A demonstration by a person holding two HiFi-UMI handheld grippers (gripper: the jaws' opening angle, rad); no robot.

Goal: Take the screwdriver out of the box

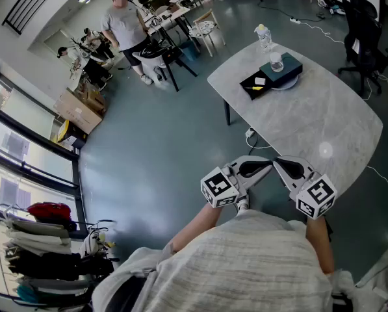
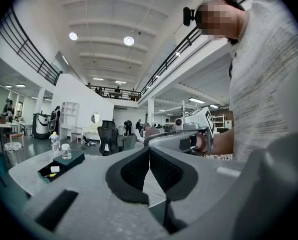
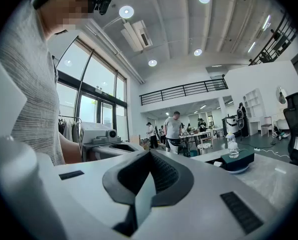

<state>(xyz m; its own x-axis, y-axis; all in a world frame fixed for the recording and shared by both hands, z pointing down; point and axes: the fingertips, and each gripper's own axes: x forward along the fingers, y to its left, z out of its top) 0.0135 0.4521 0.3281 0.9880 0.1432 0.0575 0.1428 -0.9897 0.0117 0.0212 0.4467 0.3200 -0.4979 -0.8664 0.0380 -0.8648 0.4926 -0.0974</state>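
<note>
Both tongs are held close to the person's body, at the near edge of the marble table (image 1: 323,119), tips turned toward each other and almost meeting. L gripper (image 1: 262,168): seen in its own view (image 2: 149,150), the padded jaws are pressed together at the tips, w/ nothing gripped and nothing touched. R gripper (image 1: 286,168): same in its own view (image 3: 149,155), pads clenched tip to tip and empty. Neither is in contact w/ the table top.

The dark green box (image 1: 283,70) is seen at the far end of the table, well apart from both grippers, resting on a pale plate (image 1: 288,83). Its black tray (image 1: 253,82) is slid out toward the table's left edge. The screwdriver (image 1: 259,88) is taken to be the small yellow item lying in that tray, beside a white piece; too small to be made out surely. A small clear jar (image 1: 276,62) is set on the box lid, and a water bottle (image 1: 264,38) is stood just beyond, at the table's far corner
</note>
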